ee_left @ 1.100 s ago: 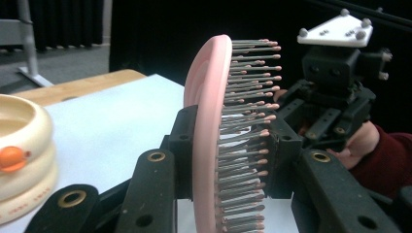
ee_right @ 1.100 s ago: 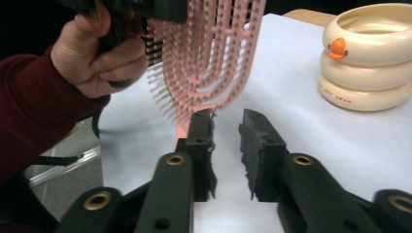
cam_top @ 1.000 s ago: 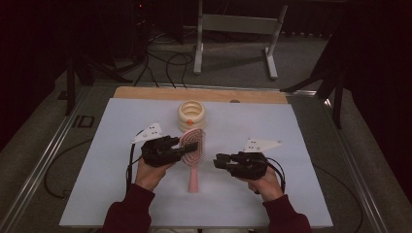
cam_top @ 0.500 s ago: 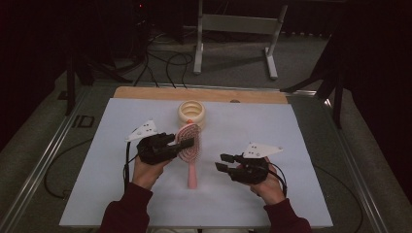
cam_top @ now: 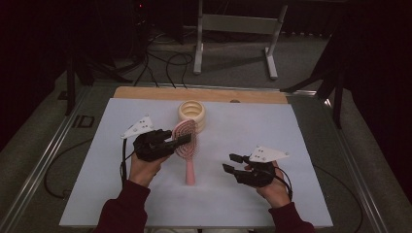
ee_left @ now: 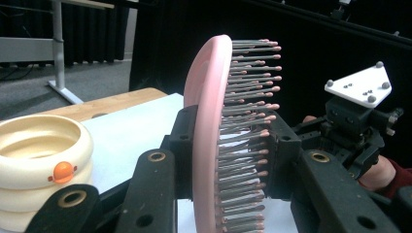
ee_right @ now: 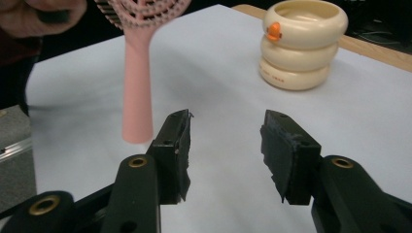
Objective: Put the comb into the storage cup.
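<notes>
A pink hairbrush (cam_top: pixel 190 167) is held by its head in my left gripper (cam_top: pixel 180 141), which is shut on it. In the left gripper view the pads clamp the brush head (ee_left: pixel 209 121) from back and bristle side. Its handle (ee_right: pixel 137 82) points down, with the end at the white table top. My right gripper (cam_top: pixel 232 162) sits to the right of the handle, apart from it. Its jaws have just been opening and stand open (ee_right: pixel 226 141) with nothing between them.
A cream ringed cup (cam_top: pixel 192 114) with an orange button stands just behind the brush, and is also seen from the left gripper (ee_left: pixel 34 160) and the right gripper (ee_right: pixel 301 43). The white mat (cam_top: pixel 311 136) lies on a wooden table. Cables and a metal stand are on the floor beyond.
The right gripper has drawn back to the right, away from the brush handle, and its jaws have widened. The left gripper keeps its hold on the brush head.
</notes>
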{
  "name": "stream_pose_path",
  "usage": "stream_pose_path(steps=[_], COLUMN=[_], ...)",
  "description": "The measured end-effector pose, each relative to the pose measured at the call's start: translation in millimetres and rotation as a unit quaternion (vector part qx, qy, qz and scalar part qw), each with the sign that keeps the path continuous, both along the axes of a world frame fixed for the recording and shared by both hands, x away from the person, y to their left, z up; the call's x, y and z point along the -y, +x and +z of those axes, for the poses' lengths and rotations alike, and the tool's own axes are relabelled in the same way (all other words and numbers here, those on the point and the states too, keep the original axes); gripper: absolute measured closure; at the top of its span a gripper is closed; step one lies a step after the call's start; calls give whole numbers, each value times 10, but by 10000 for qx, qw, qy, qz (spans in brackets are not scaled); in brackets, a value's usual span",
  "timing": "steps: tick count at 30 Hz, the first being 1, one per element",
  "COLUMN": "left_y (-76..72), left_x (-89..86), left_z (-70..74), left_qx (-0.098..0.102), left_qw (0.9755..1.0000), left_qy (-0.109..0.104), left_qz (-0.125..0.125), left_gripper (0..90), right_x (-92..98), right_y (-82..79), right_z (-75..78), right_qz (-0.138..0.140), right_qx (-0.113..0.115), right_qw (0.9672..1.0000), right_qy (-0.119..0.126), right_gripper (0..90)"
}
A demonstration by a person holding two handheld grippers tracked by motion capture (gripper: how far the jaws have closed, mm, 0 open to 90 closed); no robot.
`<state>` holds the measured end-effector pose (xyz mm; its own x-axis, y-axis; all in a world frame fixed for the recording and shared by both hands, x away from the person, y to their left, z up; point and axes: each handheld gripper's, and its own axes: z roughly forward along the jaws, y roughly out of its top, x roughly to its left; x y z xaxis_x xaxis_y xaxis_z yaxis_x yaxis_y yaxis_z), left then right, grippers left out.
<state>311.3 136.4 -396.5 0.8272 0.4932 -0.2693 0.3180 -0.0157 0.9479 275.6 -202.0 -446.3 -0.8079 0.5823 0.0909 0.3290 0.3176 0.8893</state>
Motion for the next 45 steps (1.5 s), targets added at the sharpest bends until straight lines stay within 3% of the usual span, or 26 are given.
stream_pose_path(steps=[12, 14, 24, 29, 32, 39, 45], left_y=[17, 28, 65, 96, 113, 140, 176], left_x=[-79, -113, -185, -202, -213, -245, -272], left_z=[53, 87, 176, 215, 238, 265, 276], left_qx=[44, 63, 161, 202, 243, 271, 281], left_qw=[9999, 9998, 9994, 9991, 9986, 9976, 9967], left_qy=[0, -19, 15, 72, 113, 152, 141], left_qz=[131, 199, 309, 377, 451, 615, 751], left_gripper=[655, 655, 655, 655, 654, 655, 655], right_x=[109, 148, 360, 418, 437, 485, 513], right_y=[-8, -8, 28, 5, -15, -67, -117], right_z=[-113, -150, -245, -292, -308, -317, -335], right_qz=[-161, -264, -671, -838, -1020, -1188, -1349], right_qx=[8, -13, -174, -98, -43, 34, 210], right_qw=[9998, 9995, 9975, 9963, 9948, 9929, 9906], right_qy=[-130, -149, 120, 144, 15, 54, -54], right_gripper=[480, 431, 307, 200, 138, 105, 106])
